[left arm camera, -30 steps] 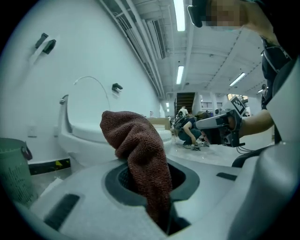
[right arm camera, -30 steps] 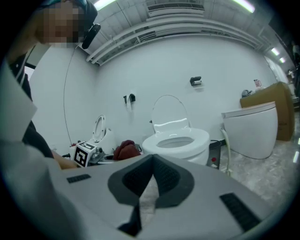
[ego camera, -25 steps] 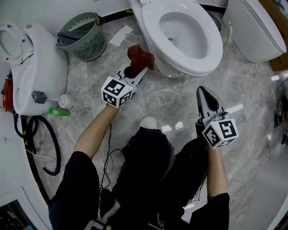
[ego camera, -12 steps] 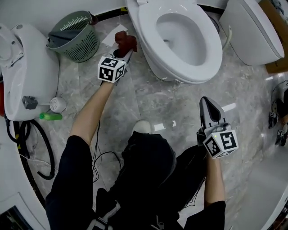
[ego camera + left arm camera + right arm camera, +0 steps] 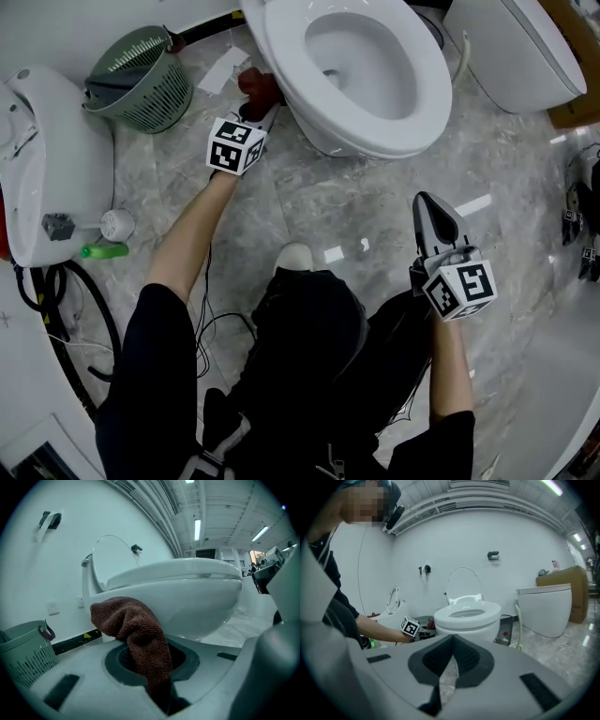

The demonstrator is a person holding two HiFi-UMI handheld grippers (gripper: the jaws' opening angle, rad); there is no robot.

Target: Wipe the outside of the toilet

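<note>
Head view: holding a brown cloth [image 5: 258, 84] in the left claw [image 5: 261, 111], low beside the toilet [image 5: 375, 131]; keeping the right claw [image 5: 429, 217] well apart above the floor [image 5: 319, 206].

Left gripper view: clamped tight on the cloth, close under the bowl.

Right gripper view: closed on nothing.

Probably early in the task, with the front and far side left to wipe.

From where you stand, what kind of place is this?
Probably a mock-up washroom in a large hall: a toilet, a second toilet close beside it, a marble-look floor, and a high ceiling with strip lights.
</note>
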